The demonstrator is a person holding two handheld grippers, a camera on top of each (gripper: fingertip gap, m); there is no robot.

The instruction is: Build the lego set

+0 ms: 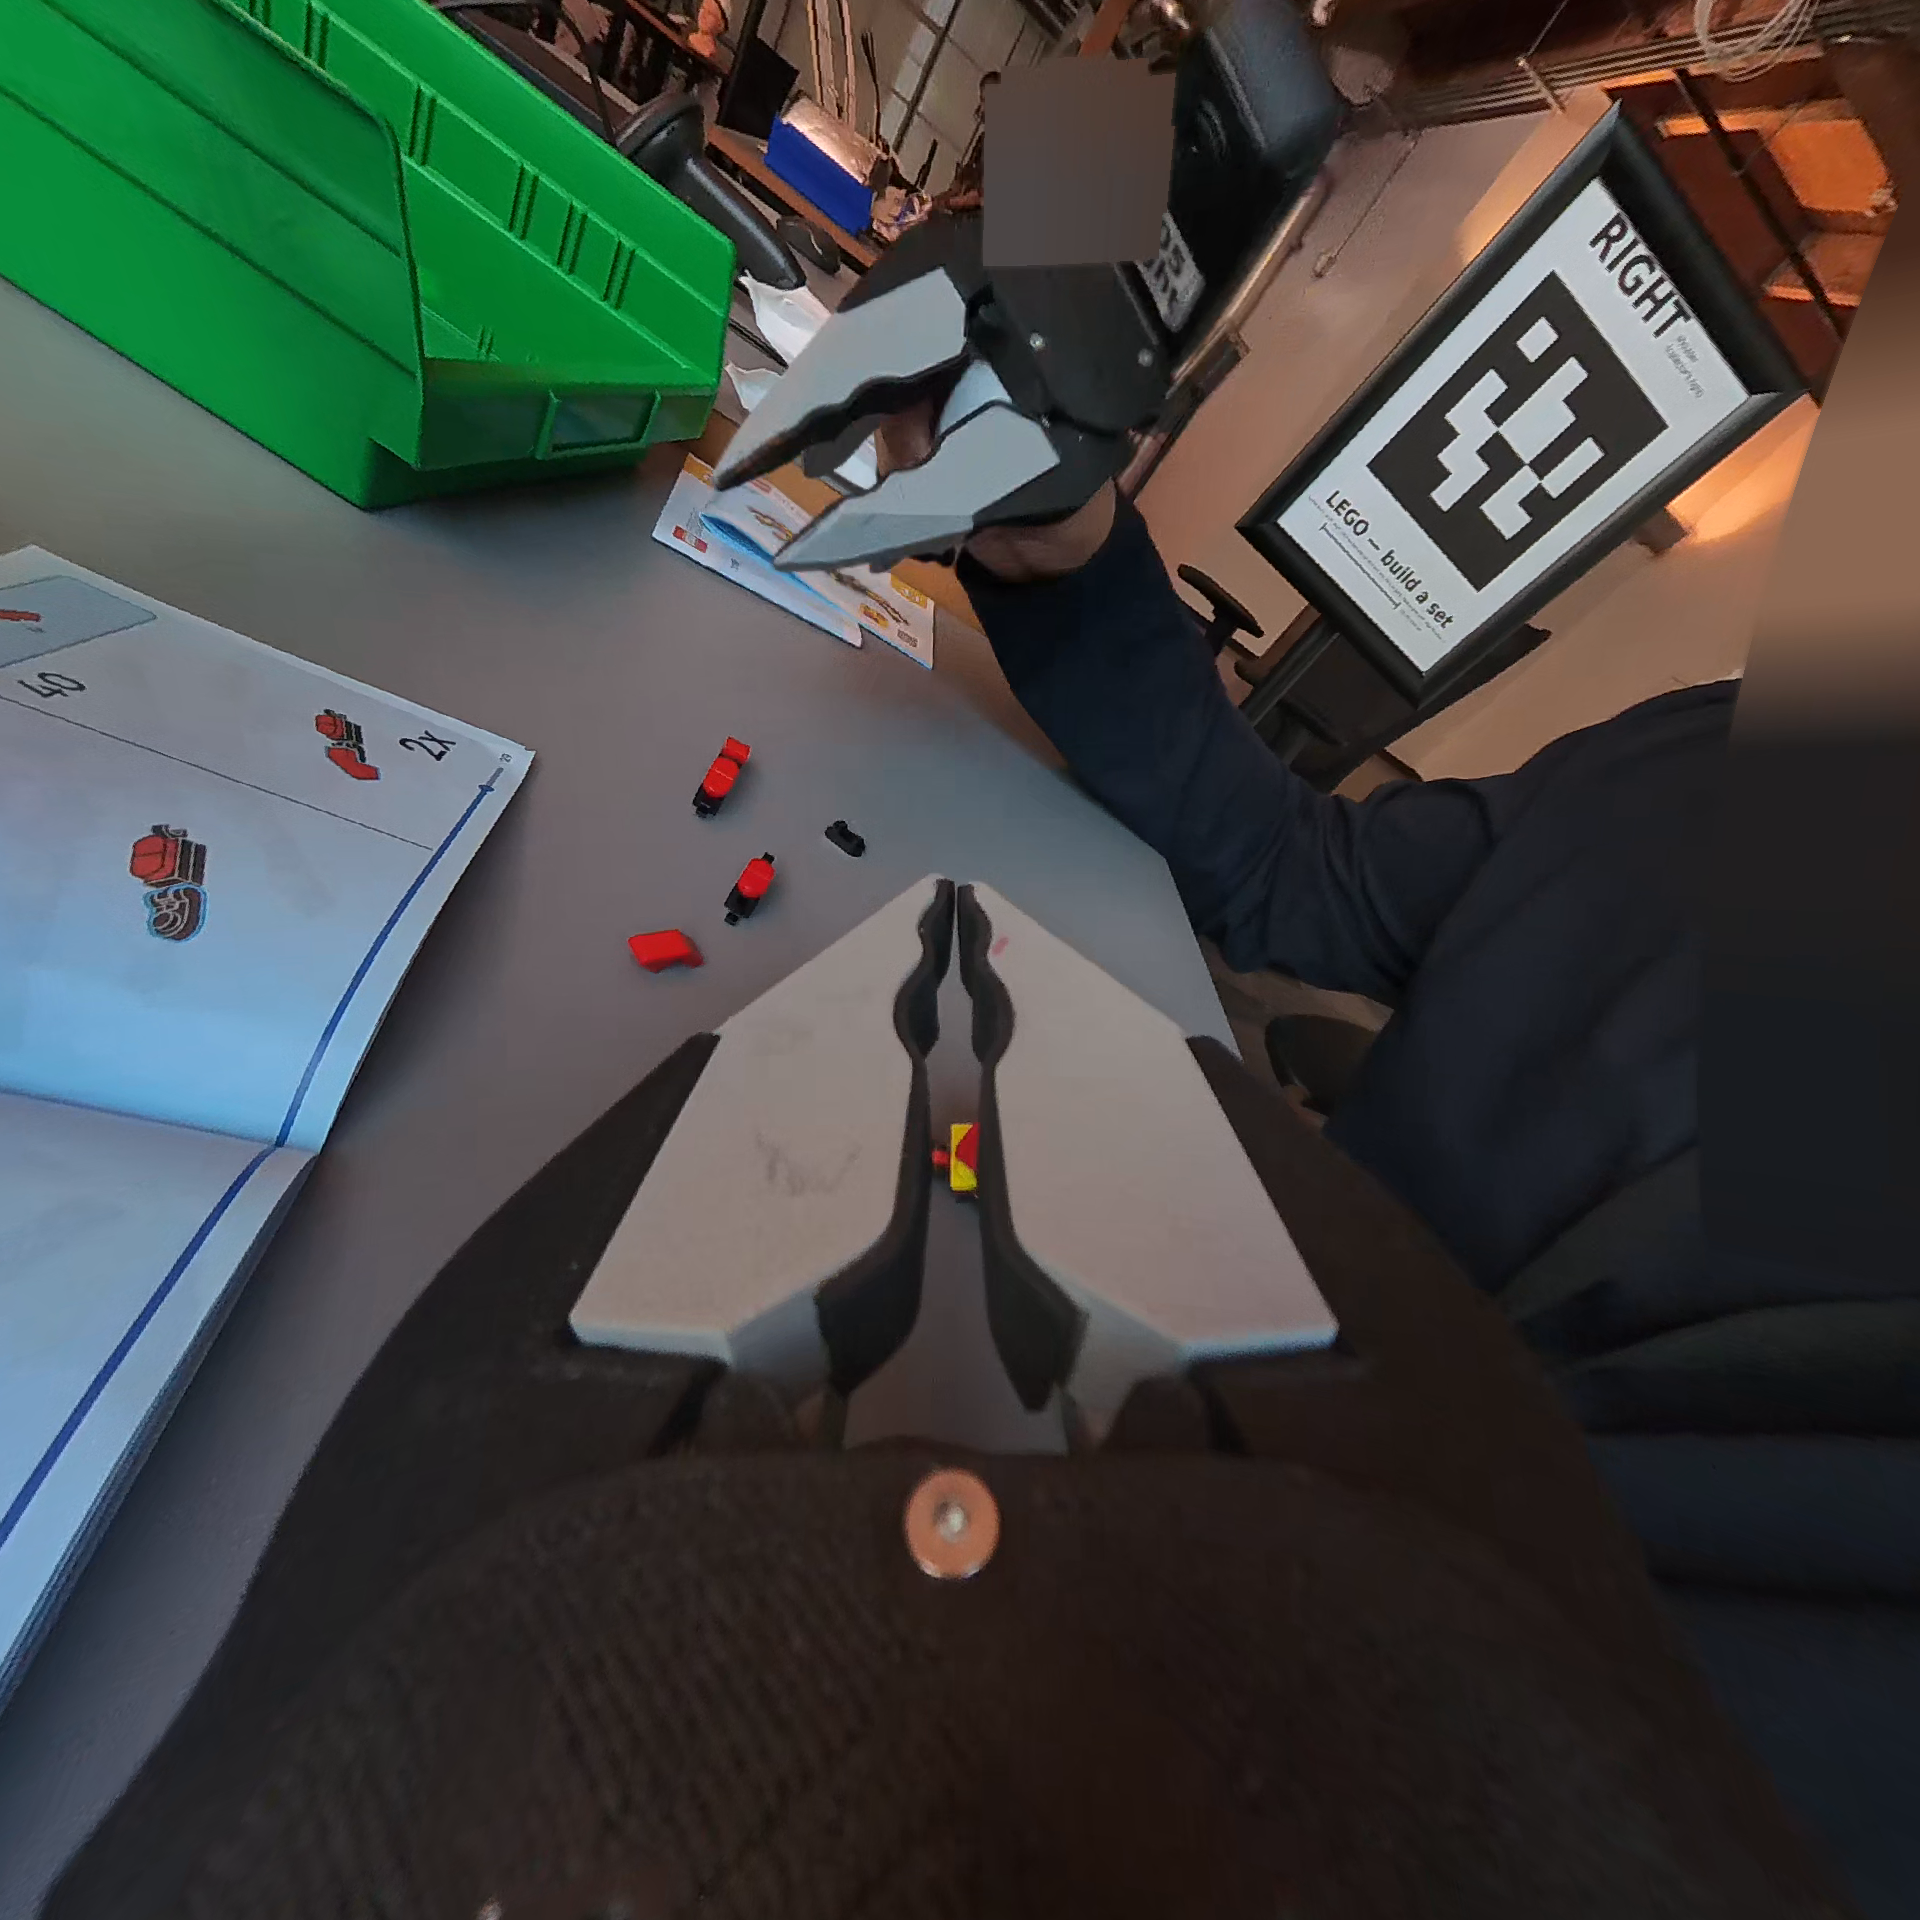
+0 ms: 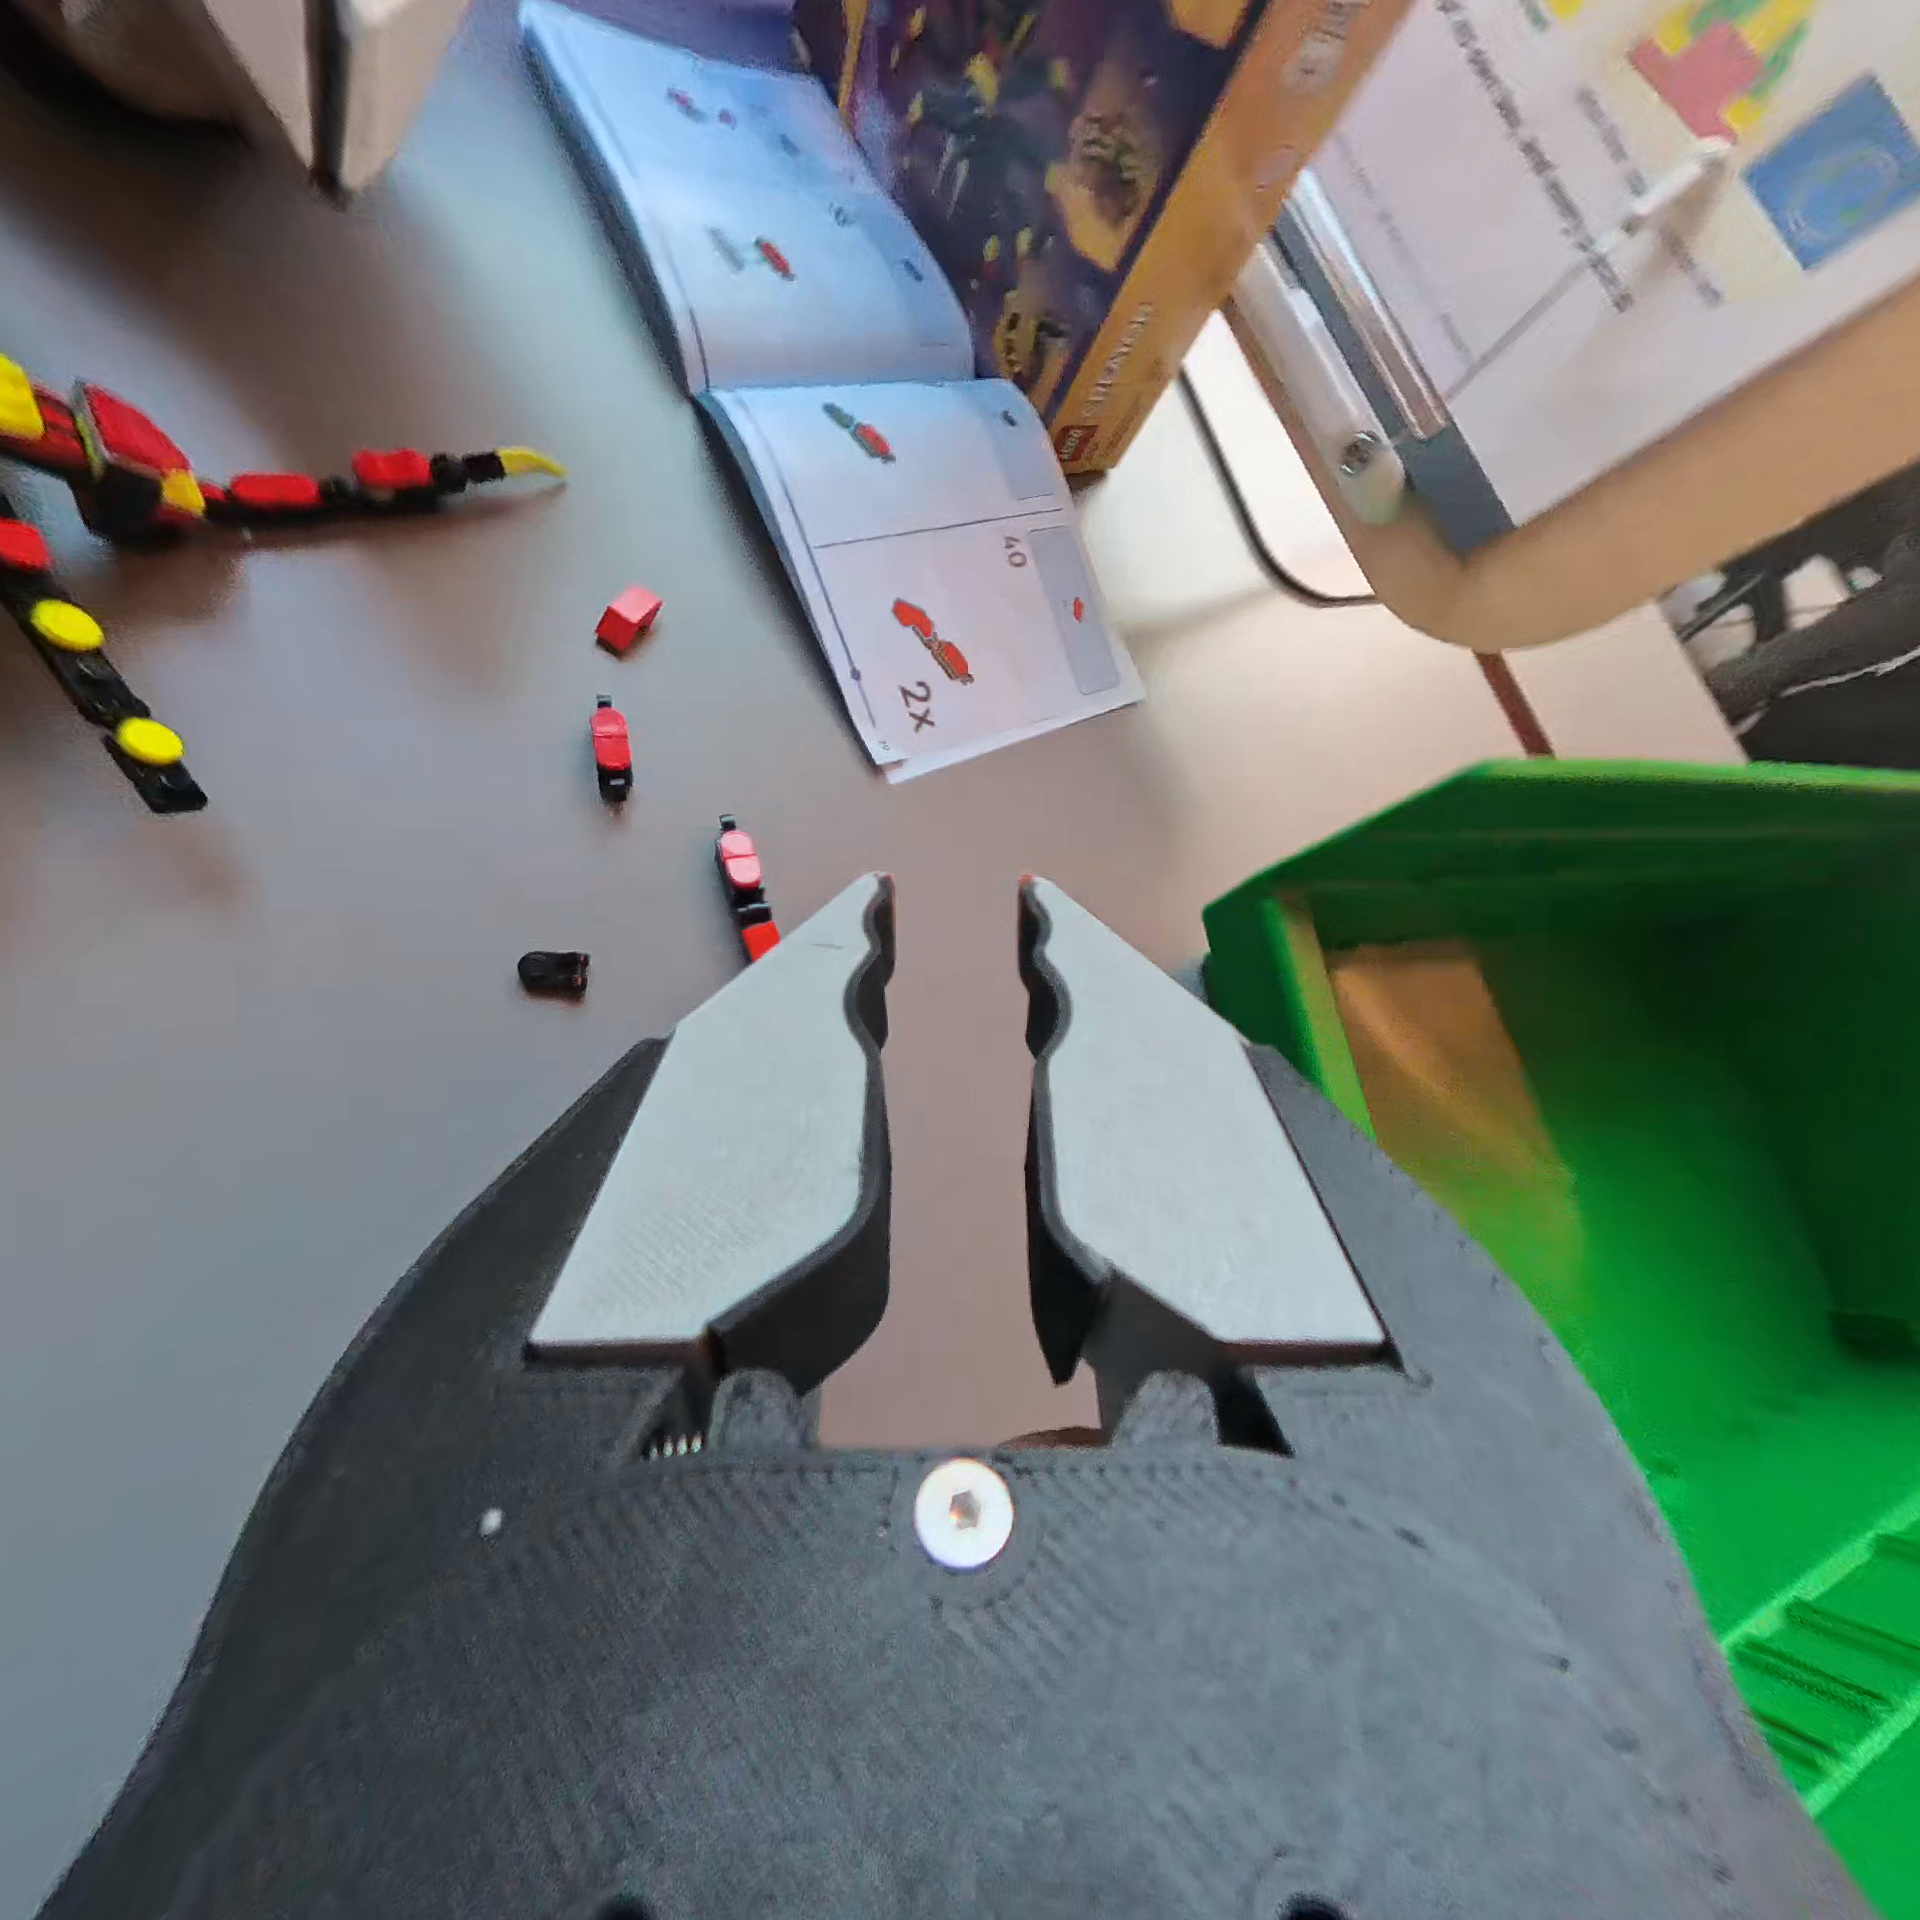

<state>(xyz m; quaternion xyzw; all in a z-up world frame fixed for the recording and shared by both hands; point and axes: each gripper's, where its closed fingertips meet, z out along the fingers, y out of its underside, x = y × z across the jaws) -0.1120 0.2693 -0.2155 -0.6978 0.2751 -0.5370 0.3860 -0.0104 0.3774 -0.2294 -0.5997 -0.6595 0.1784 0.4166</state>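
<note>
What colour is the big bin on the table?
Green. The bin shows best in the left wrist view.

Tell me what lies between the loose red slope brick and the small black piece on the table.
One short red-and-black assembly sits between the red slope brick and the black piece; otherwise bare table. The right wrist view shows it best.

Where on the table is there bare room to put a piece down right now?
Free: the grey strip between the green bin and the open instruction booklet, and the table left of the right gripper. Crowded: the loose red and black pieces beside the booklet, and the part-built model at far left.
</note>
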